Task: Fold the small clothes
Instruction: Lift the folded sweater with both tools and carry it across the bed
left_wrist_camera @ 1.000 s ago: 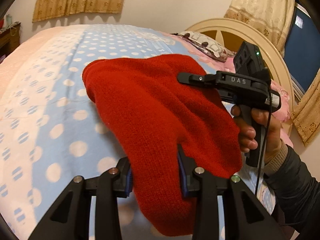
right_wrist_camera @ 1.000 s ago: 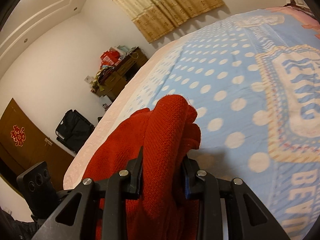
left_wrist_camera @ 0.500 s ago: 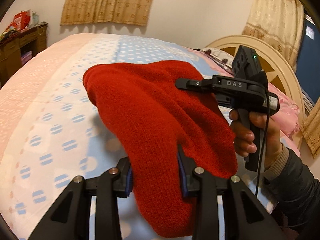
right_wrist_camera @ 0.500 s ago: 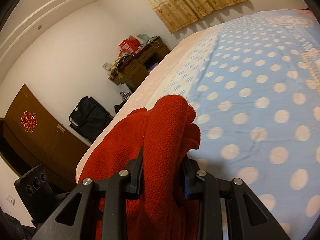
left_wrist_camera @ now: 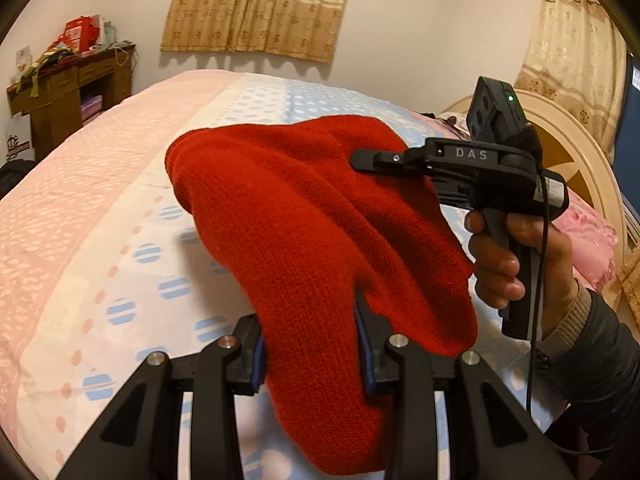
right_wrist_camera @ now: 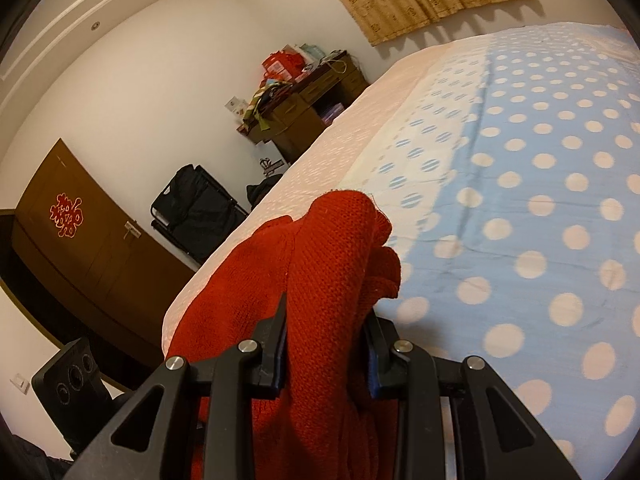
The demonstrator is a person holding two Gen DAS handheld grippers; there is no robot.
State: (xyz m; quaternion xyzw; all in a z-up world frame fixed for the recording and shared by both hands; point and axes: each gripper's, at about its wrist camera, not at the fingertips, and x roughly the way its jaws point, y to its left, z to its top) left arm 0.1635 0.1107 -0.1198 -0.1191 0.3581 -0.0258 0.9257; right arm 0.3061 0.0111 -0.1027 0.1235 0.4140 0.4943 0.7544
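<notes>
A red knitted garment (left_wrist_camera: 304, 232) hangs in the air above the bed, held between both grippers. My left gripper (left_wrist_camera: 310, 340) is shut on its near edge. My right gripper (right_wrist_camera: 326, 332) is shut on another bunched edge of the red garment (right_wrist_camera: 332, 248). In the left wrist view the right gripper (left_wrist_camera: 372, 160) reaches in from the right, held by a hand, its fingers against the garment's far side. The garment's lower part droops below the left gripper.
The bed has a blue polka-dot cover (right_wrist_camera: 540, 200) with a pink border (left_wrist_camera: 72, 200). A wooden desk with clutter (left_wrist_camera: 68, 92) stands by the far wall, a black bag (right_wrist_camera: 196, 208) on the floor, and a cream headboard (left_wrist_camera: 576, 148) with pink pillows at right.
Both grippers have swung with the garment toward the pink side of the bed; the desk and the bed's edge have come into view. Both grips are unchanged.
</notes>
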